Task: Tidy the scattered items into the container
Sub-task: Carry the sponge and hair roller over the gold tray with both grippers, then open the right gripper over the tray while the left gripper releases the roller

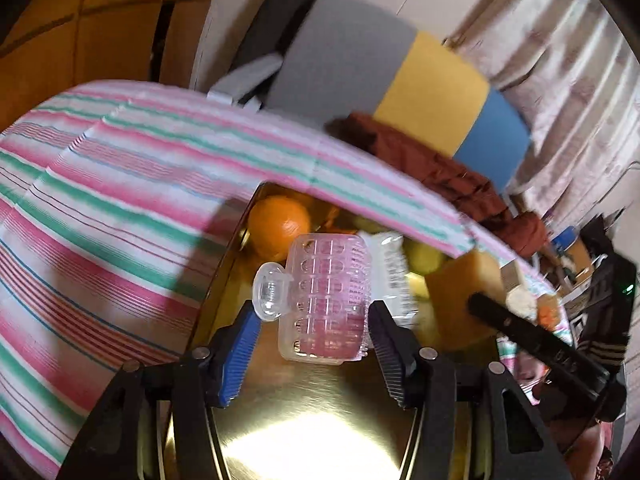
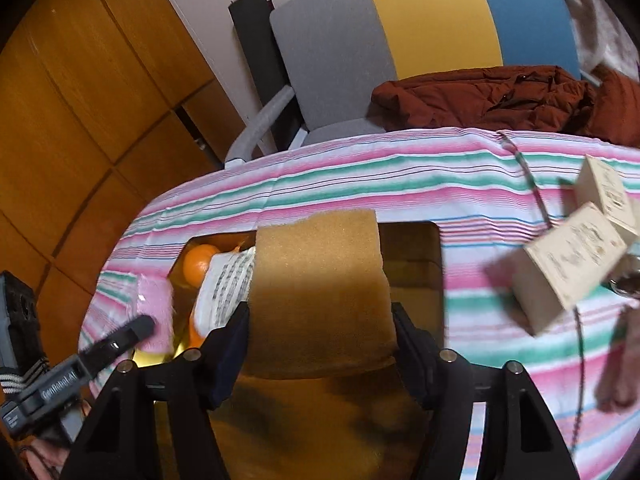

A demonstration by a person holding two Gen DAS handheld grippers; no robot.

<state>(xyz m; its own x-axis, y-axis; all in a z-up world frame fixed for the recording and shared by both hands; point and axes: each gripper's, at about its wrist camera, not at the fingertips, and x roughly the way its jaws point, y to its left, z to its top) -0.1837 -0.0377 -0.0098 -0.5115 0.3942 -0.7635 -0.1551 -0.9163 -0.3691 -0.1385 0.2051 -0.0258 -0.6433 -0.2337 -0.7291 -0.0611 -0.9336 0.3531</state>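
Above the gold metal tin, our left gripper stands released around the light, rigid pink plastic roller, while our right gripper squeezes the soft tan sponge block by its sides.

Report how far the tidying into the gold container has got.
Done: an orange and a printed packet lie in the gold container.
In hand: the pink roller sits between the left gripper's open fingers over the container; the right gripper holds the sponge above it.
Left: wooden blocks on the striped cloth.
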